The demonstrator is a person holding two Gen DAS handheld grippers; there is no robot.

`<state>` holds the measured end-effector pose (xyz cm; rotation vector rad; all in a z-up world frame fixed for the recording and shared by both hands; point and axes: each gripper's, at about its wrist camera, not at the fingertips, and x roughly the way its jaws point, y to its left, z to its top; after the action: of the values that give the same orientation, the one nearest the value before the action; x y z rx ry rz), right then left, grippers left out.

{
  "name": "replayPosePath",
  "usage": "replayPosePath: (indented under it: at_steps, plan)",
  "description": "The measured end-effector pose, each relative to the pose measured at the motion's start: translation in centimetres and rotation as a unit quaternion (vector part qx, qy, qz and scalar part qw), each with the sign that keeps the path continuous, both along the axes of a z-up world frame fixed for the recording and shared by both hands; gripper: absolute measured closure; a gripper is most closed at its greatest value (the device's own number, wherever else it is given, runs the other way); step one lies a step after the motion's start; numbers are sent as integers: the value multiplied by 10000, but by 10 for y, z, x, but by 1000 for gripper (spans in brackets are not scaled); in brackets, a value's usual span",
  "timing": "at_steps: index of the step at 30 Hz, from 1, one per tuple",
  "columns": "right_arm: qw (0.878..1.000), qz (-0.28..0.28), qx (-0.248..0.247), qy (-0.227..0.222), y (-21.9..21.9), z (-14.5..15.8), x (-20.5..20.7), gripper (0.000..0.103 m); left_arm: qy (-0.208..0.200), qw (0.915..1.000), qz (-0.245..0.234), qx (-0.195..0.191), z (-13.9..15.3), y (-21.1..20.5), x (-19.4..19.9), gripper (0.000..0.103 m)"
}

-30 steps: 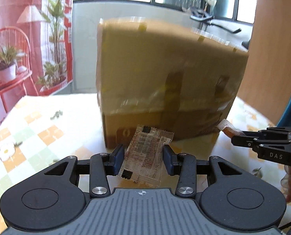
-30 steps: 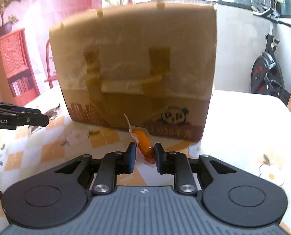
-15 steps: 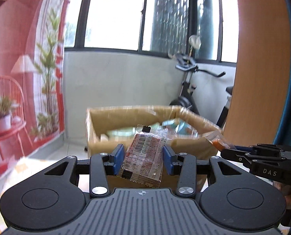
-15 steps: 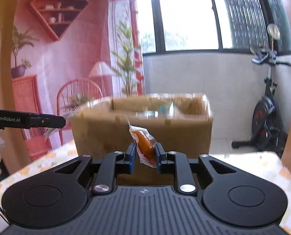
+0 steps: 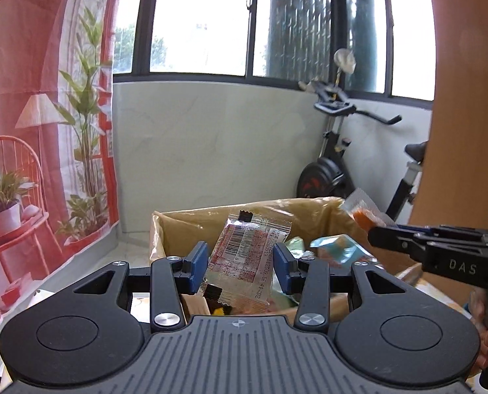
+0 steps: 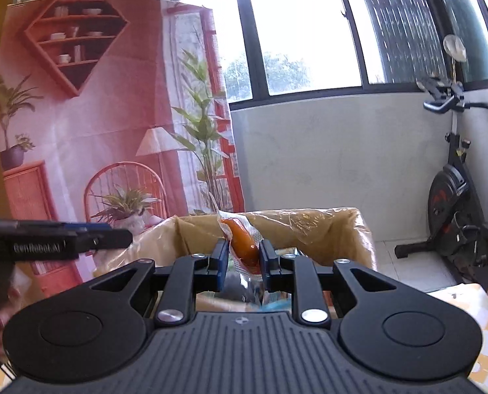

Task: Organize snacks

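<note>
Clear barcode-printed snack packet [image 5: 244, 256]; clear-wrapped orange sausage [image 6: 244, 246].

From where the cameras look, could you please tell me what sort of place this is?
Probably a room in a home, by a window: an exercise bike stands against the wall, a printed backdrop of furniture and plants hangs beside it, and a cardboard box holds snacks.

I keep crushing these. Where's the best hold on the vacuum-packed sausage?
Hold the vacuum-packed sausage across its plump middle, pads on its two long sides, approaching from its lower end. It stands nearly upright, and the flat film edge would slip.
</note>
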<state>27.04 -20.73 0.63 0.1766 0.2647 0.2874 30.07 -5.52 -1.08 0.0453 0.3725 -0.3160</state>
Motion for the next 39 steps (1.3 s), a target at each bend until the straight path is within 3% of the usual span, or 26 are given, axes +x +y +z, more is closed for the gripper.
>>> replayPosePath:
  at_steps: [10, 14, 15, 20, 24, 27, 33, 39]
  plan:
    - [9990, -129, -7, 420, 3, -3, 65, 81, 328, 9992, 168, 121, -8, 4, 30, 56]
    - [9984, -162, -25, 547, 4, -6, 76, 77, 406, 9987, 190, 231, -7, 4, 32, 52]
    - [9983, -151, -18, 561, 4, -7, 77, 76, 418, 9985, 223, 259, -7, 4, 32, 48]
    - [9986, -207, -38, 489, 0, -5, 66, 59, 455, 9983, 299, 218, 0, 6, 26, 26]
    - [9988, -257, -89, 400, -3, 2, 53, 40, 380, 9979, 478, 229, 9, 7, 17, 8]
    - [9988, -339, -46, 341, -7, 9, 41, 21, 392, 9972, 566, 291, 16, 7, 9, 8]
    - [9981, -554, 42, 270, -17, 26, 14, 3, 374, 9963, 681, 356, 30, 7, -13, 8]
    - [9974, -671, 8, 276, -19, 42, -16, 0, 284, 9920, 1138, 465, 44, 9, -39, 7]
